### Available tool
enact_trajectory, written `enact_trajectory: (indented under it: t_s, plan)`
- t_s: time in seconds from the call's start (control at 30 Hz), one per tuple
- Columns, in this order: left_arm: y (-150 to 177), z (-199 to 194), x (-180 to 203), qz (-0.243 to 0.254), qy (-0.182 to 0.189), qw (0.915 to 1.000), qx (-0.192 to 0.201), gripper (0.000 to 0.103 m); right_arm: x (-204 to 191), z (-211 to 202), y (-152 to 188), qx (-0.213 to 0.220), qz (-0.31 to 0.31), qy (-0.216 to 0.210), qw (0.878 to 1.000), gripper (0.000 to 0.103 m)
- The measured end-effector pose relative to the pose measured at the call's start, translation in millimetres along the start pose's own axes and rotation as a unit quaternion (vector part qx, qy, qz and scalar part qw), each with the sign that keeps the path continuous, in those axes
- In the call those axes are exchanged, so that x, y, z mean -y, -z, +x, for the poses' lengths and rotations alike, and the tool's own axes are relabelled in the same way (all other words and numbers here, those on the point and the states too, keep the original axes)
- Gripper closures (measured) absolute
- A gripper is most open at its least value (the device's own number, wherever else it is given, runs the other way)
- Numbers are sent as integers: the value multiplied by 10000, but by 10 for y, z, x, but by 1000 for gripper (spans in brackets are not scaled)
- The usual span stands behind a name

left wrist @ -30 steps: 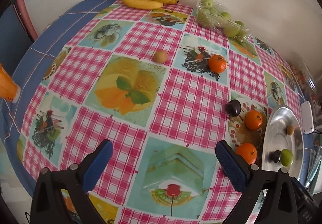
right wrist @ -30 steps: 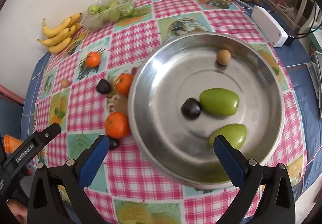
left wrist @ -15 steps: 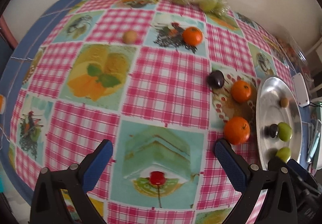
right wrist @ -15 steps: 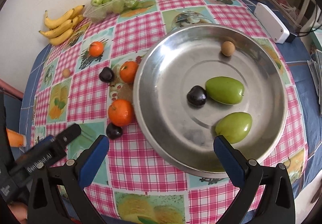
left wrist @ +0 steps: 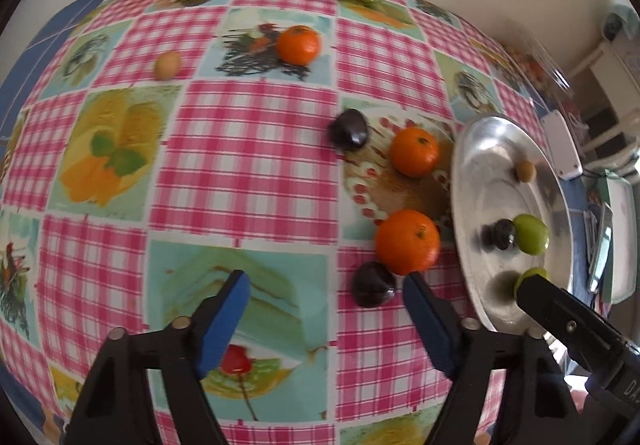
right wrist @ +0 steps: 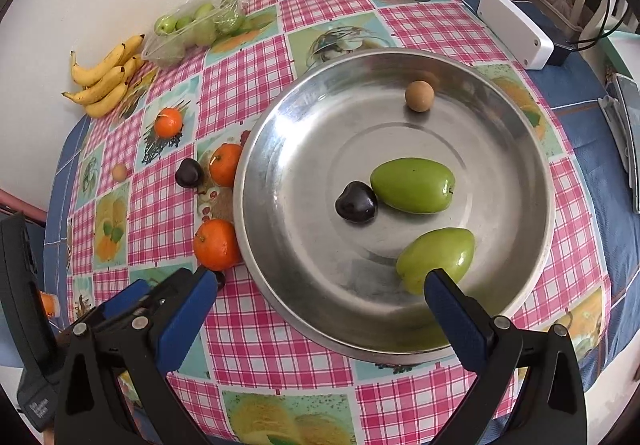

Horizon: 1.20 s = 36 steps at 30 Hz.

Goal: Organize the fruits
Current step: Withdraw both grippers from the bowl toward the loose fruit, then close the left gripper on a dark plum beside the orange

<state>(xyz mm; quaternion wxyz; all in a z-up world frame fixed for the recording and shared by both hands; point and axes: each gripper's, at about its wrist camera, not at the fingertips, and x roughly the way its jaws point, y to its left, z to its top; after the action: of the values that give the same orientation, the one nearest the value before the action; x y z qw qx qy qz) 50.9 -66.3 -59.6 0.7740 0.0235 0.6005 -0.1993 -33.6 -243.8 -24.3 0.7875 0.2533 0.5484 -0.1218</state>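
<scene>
- Step in hand (judged): left tongs (left wrist: 324,299) picking a loose fruit off the worktop (left wrist: 256,149) for the tray (left wrist: 472,173). Likeliest target is the near plum (left wrist: 373,284), the fruit closest to the pads.
- Left tongs: jaws closing, pads still apart, nothing between them yet; only tablecloth shows in the gap.
- Plum position, left view: just off the inner face of the right-hand pad (left wrist: 424,319), at about 1 o'clock from the gap centre. Not centred.
- Plum touches or nearly touches the near orange (left wrist: 407,241), which sits at 12–1 o'clock of it, beside the tray rim.
- To do it well: shift the tongs toward 2 o'clock until the plum sits mid-gap before the jaws close further; otherwise the right-hand pad may land on top of it or knock it into the orange.
- Plum is round and glossy; judged liable to roll or squirt out. Pads should meet it at its widest part, low to the cloth.
- Right tongs (right wrist: 316,309): jaws wide apart, holding nothing, hovering over the tray's near rim; a green fruit (right wrist: 436,257) lies at 1 o'clock from the gap.
- Already in the tray: two green fruits, a second plum (right wrist: 356,202), a small tan fruit (right wrist: 419,96).
- Other loose fruit: far orange (left wrist: 298,44), mid orange (left wrist: 415,151), far plum (left wrist: 349,129), all toward 12–1 o'clock.
</scene>
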Motion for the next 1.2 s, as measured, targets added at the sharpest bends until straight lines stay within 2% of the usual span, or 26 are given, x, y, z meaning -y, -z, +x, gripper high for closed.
enact_trajectory:
  t_s: [0.13,0.33,0.4,0.77,1.2]
  plan:
    - [25,36,142,298,1,9996,-22,27,2,-8,-4,10,3,-23,10000,0]
    - [53,120,289,603,-64,9981,-110,43,2,-15,-4,13,-5,-48,10000,0]
    - [58,130,310,660,-61,9977,-114,52,-2,-15,0,15,-2,-45,10000,0]
    - [33,222,413,876,-68,9961,-92,73,-16,-17,-6,40,-62,-40,10000,0]
    - [-6,50,248,642,145,9978,-17,76,-5,-6,-10,38,-37,-49,10000,0]
